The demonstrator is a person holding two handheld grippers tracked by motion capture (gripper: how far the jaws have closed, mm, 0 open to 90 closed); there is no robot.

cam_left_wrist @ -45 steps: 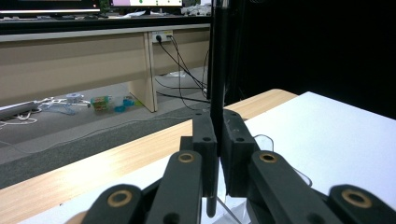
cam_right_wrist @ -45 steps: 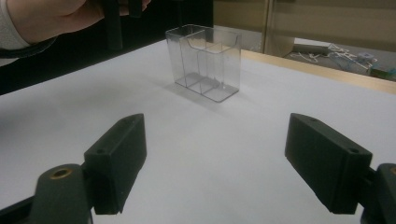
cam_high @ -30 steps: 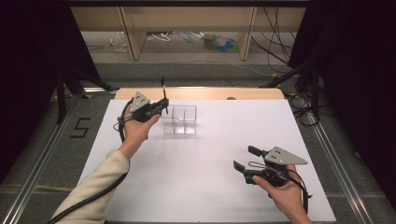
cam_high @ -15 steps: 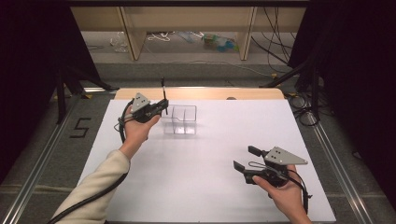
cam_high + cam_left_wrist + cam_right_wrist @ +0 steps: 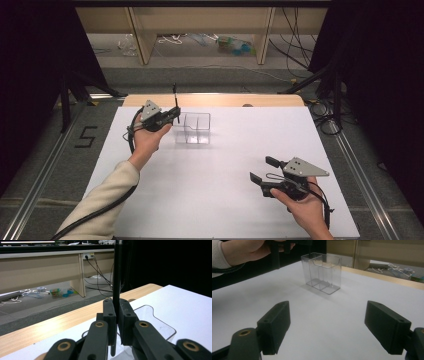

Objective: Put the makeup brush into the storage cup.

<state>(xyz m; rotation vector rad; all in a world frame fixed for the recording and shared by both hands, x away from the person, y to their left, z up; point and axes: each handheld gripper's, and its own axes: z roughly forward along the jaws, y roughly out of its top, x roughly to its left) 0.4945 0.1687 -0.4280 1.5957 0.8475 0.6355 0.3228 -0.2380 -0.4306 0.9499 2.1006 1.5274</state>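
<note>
My left gripper (image 5: pixel 175 115) is at the back left of the white table sheet (image 5: pixel 220 190), shut on a thin black rod (image 5: pixel 174 95) that stands upright. In the left gripper view the rod (image 5: pixel 117 277) runs up between the closed pads of that gripper (image 5: pixel 117 315). A clear plastic holder (image 5: pixel 196 128) with compartments stands just right of that gripper; its rim (image 5: pixel 152 315) lies just beyond the jaws. My right gripper (image 5: pixel 262 170) rests low at the front right, open and holding nothing. Its view looks past its gripper (image 5: pixel 327 325) to the holder (image 5: pixel 322 272) and the left hand (image 5: pixel 247 250).
A wooden strip (image 5: pixel 215 100) edges the table's far side. Beyond it are shelf legs (image 5: pixel 140 40), cables (image 5: pixel 295 30) and small items on the floor (image 5: pixel 235 45). A "5" mark (image 5: pixel 86 136) lies on the floor at the left, and metal rails (image 5: pixel 355 165) flank the table.
</note>
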